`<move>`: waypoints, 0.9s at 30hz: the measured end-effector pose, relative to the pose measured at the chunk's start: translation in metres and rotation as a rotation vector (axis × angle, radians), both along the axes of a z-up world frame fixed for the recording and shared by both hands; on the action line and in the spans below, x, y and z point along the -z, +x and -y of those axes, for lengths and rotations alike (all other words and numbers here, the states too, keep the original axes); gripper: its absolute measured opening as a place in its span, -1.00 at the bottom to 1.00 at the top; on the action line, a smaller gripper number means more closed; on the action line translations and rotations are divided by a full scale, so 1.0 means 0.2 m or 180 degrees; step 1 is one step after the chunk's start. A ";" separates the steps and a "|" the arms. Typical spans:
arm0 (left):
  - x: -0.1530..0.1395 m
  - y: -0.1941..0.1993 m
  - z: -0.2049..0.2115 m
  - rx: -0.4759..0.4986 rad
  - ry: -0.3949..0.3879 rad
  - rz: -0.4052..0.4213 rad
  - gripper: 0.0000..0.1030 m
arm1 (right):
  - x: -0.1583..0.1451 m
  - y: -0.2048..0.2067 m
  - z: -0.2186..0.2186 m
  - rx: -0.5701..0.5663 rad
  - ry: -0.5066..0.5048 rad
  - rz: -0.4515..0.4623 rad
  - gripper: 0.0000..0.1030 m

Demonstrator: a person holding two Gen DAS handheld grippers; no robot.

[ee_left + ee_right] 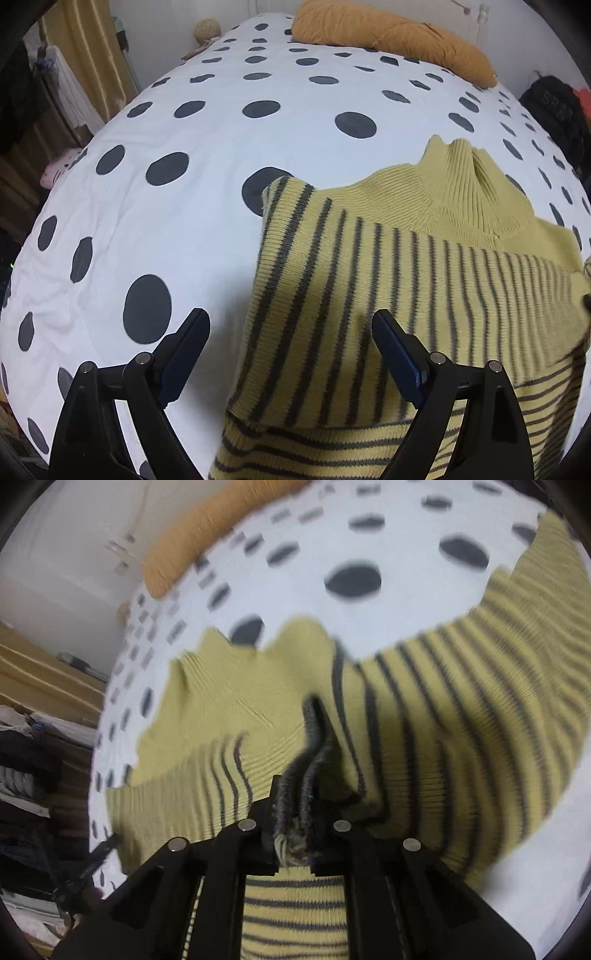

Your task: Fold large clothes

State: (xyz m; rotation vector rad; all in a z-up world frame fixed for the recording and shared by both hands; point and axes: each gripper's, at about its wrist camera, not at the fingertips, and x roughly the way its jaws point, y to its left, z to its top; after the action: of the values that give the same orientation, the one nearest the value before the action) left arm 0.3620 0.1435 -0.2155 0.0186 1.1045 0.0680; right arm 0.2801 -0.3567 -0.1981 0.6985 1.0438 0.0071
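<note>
Yellow grey-striped sweater (424,280) folded on spotted bedcover (184,221), left tool (291,325) apart, right tool (295,805) clamped on its edge

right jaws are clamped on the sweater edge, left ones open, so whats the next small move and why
Probably bring the left gripper down onto the near striped edge of the sweater and close on it. Its jaws stand wide open with nothing between the pads, while the right gripper is already shut on a bunched grey hem. On the dotted bedspread, a second grip would let both hands carry the fold evenly.
</note>
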 end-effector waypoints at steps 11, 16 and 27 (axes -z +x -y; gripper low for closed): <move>0.25 0.06 0.02 -0.0267 0.0035 -0.0341 0.89 | 0.09 -0.13 0.40 0.0345 0.0261 -0.0083 -0.52; 0.27 0.04 0.07 -0.0297 0.0311 -0.0260 0.99 | -0.10 -0.23 0.90 0.1091 -0.0788 0.0090 0.46; 0.33 0.01 0.00 -0.0469 0.0084 -0.0243 1.00 | 0.22 0.11 1.69 0.2031 -0.0178 0.0079 0.28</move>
State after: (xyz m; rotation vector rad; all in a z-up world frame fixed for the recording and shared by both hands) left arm 0.3643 0.1442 -0.2820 -0.0368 1.1802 0.2154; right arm 0.3015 -0.6945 -0.2413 0.9513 0.7576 -0.5612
